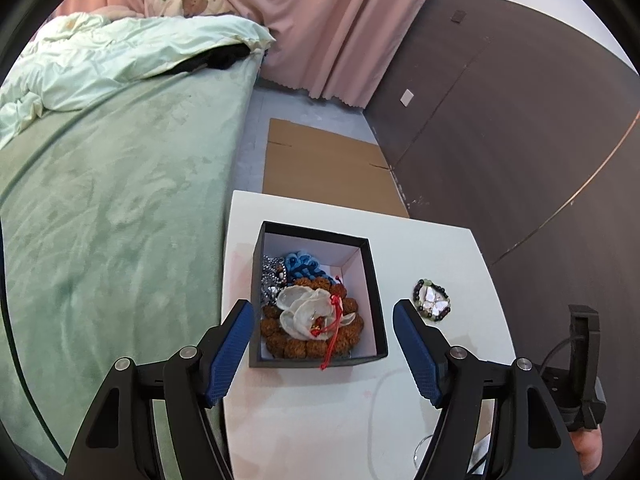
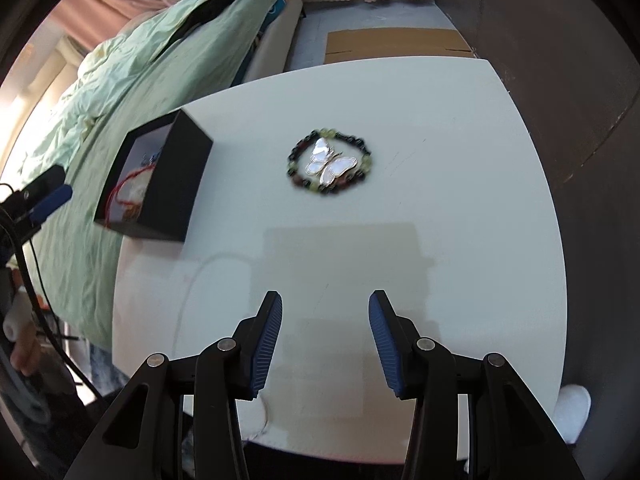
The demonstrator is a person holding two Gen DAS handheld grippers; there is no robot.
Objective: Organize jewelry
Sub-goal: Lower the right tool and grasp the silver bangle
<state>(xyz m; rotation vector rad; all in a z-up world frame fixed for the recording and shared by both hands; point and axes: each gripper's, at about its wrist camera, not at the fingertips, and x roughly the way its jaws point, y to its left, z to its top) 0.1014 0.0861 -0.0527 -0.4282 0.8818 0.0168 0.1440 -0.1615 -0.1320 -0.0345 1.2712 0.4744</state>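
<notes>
A black open box (image 1: 376, 304) (image 2: 188, 184) stands on the white table (image 1: 420, 248) (image 2: 440, 240). Inside lie a brown bead bracelet (image 1: 296, 346), a white flower piece (image 1: 304, 310) with a red cord (image 1: 334, 332), a blue knot (image 1: 304, 266) and silver beads (image 1: 270, 280). A dark bead bracelet with a pearly butterfly (image 1: 434, 300) (image 2: 329, 162) lies on the table right of the box. My left gripper (image 1: 323, 312) is open, its fingers either side of the box's near end, above it. My right gripper (image 2: 326, 304) is open and empty, short of the butterfly bracelet.
A bed with a green cover (image 1: 112, 200) (image 2: 132, 92) runs along the table's left side. Flat cardboard (image 1: 320, 160) (image 2: 396, 44) lies on the floor beyond the table. Dark panelling (image 1: 520, 120) lines the right. Pink curtains (image 1: 340, 20) hang at the back.
</notes>
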